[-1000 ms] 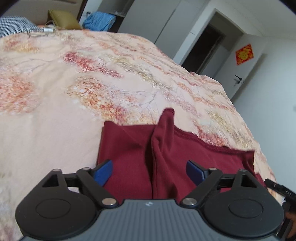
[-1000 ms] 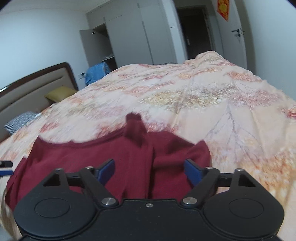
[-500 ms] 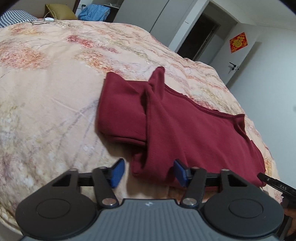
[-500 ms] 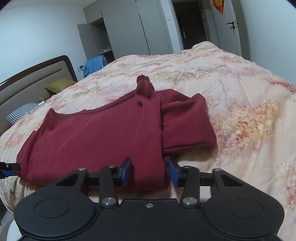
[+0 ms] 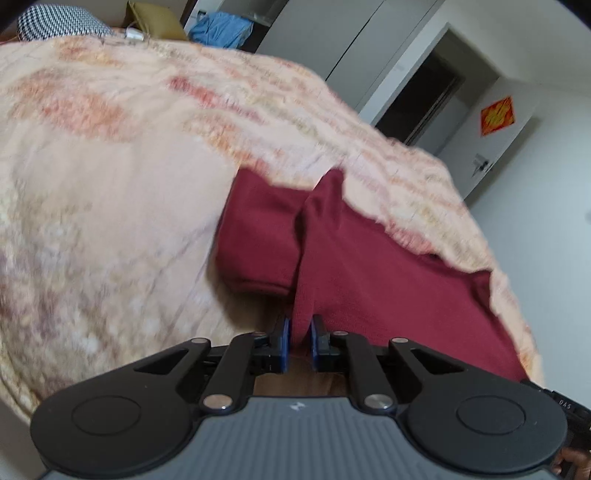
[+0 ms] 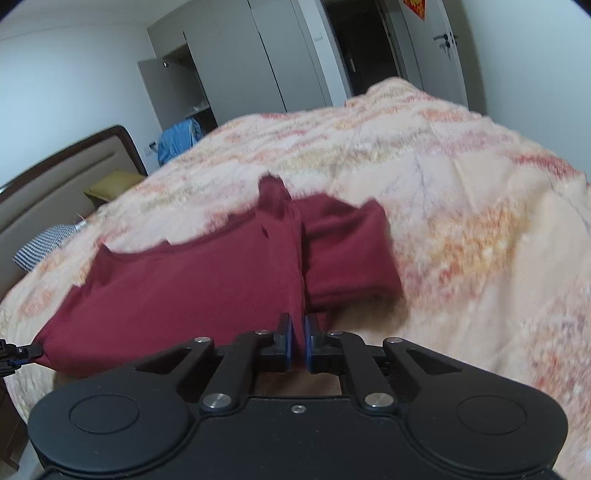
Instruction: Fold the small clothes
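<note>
A dark red garment (image 5: 369, 266) lies spread on the bed, with a sleeve folded in over each side and a ridge of cloth running toward each gripper. In the left wrist view my left gripper (image 5: 298, 332) has its jaws closing, blue pads pressing on the garment's near edge. In the right wrist view the garment (image 6: 203, 288) stretches off to the left. My right gripper (image 6: 299, 332) is likewise closing, its pads pinching the near edge beside the folded sleeve (image 6: 351, 251). The left gripper's tip (image 6: 18, 350) shows at the garment's far left corner.
A floral peach bedspread (image 5: 110, 184) covers the bed. A checked pillow (image 5: 55, 22), a yellow cushion (image 6: 110, 184) and a blue cloth (image 6: 177, 136) sit near the headboard (image 6: 55, 177). Wardrobe doors (image 6: 240, 66) and a dark doorway (image 5: 424, 99) stand beyond the bed.
Both grippers drew back from over the garment to its near edge. Their jaws went from wide open to pinched on the cloth, and the edge now rises slightly between the pads.
</note>
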